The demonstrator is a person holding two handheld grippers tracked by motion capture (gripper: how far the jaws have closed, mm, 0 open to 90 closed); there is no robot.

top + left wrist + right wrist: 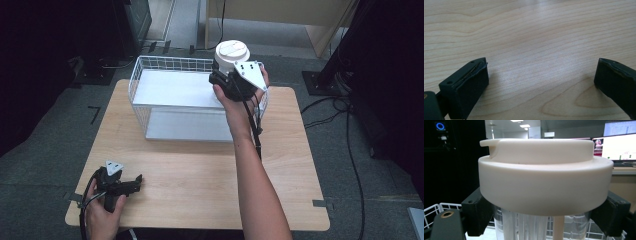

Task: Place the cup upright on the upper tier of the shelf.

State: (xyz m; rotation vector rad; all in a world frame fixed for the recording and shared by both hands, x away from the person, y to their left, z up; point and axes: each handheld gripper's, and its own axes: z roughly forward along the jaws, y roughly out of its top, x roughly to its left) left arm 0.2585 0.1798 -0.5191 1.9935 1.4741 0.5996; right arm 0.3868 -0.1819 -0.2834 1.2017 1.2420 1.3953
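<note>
Jar [544, 225], clear-bodied with white lid [232, 51], clamped upright just under the lid by right gripper [226, 75] above wire basket [150, 65]; left gripper [541, 80] wide, empty, resting on table [200, 175]; we judge body possibly slick, so it may slip down.

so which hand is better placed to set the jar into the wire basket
Right. The right gripper already grips the clear jar under its white lid, over the wire basket. The left gripper rests open, far off.

Looks like a lab/office test space: wooden table [200, 170] on grey carpet, black stands [345, 45] w/ cables [350, 150] on floor, monitors [620, 143] on a desk, ceiling strip lights [524, 125].
</note>
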